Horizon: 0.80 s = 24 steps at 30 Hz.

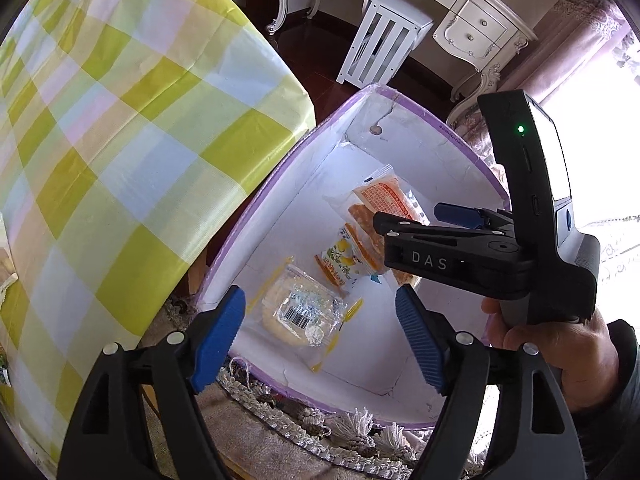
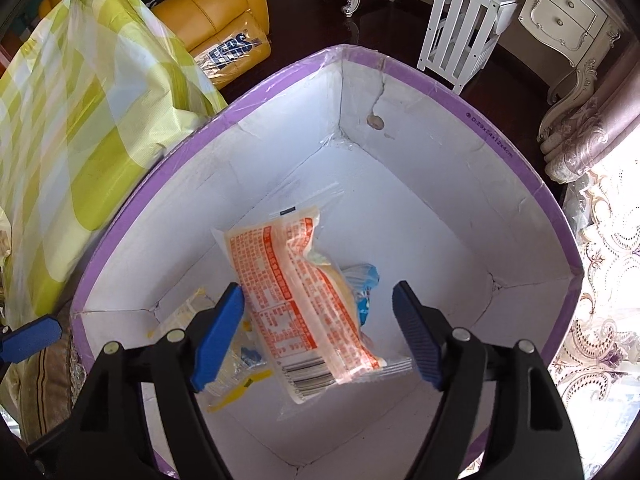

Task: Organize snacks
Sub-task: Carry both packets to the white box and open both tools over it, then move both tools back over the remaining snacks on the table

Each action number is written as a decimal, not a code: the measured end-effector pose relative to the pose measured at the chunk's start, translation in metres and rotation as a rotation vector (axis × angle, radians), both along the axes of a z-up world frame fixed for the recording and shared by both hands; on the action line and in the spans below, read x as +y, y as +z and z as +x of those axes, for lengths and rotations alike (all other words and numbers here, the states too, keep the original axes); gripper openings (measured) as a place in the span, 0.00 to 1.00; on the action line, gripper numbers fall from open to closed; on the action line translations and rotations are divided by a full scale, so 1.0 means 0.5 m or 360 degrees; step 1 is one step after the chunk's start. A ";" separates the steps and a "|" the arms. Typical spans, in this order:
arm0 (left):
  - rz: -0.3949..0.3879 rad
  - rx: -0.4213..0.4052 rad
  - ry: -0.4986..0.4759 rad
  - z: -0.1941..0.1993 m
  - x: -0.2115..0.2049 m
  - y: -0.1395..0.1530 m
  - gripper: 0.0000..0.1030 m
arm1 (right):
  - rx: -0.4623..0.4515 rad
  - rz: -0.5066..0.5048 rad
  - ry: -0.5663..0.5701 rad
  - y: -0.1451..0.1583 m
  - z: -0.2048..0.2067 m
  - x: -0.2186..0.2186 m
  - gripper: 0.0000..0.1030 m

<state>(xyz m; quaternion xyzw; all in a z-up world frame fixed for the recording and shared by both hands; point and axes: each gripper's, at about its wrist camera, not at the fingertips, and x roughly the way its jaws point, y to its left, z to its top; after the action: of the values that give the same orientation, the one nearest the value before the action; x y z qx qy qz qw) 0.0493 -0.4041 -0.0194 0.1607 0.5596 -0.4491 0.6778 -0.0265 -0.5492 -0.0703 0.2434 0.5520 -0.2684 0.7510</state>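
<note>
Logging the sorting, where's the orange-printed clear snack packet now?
In both wrist views the orange-printed clear snack packet lies inside the purple-rimmed white box, overlapping other packets.

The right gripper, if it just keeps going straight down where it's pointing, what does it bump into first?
Most likely the orange printed snack packet, lying in the purple-rimmed box directly between the right gripper's open jaws. Depth is hard to judge, but nothing else shows in the way.

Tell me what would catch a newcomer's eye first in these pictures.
The white box with a purple rim on the floor fills both views, snack packets lying inside it. The orange-printed packet lies below the right gripper, whose blue fingers stand open. To the left hangs a yellow-green checked tablecloth; the left gripper is open too.
</note>
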 end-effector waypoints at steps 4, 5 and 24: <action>-0.0057 0.0058 0.0075 0.024 0.019 0.005 0.74 | -0.0032 -0.0034 0.0027 0.019 0.004 0.007 0.74; -0.0066 0.0067 0.0084 0.028 0.021 0.005 0.74 | -0.0036 -0.0034 0.0029 0.021 0.005 0.008 0.75; -0.0256 0.0008 0.0506 0.107 0.225 0.060 0.74 | -0.0040 -0.0116 0.0024 0.051 -0.001 0.018 0.75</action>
<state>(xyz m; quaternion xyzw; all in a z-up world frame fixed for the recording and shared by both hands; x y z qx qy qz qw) 0.1031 -0.2917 0.0107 0.0143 0.5418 -0.3799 0.7496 -0.0269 -0.5404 -0.0450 0.2151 0.5341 -0.2797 0.7683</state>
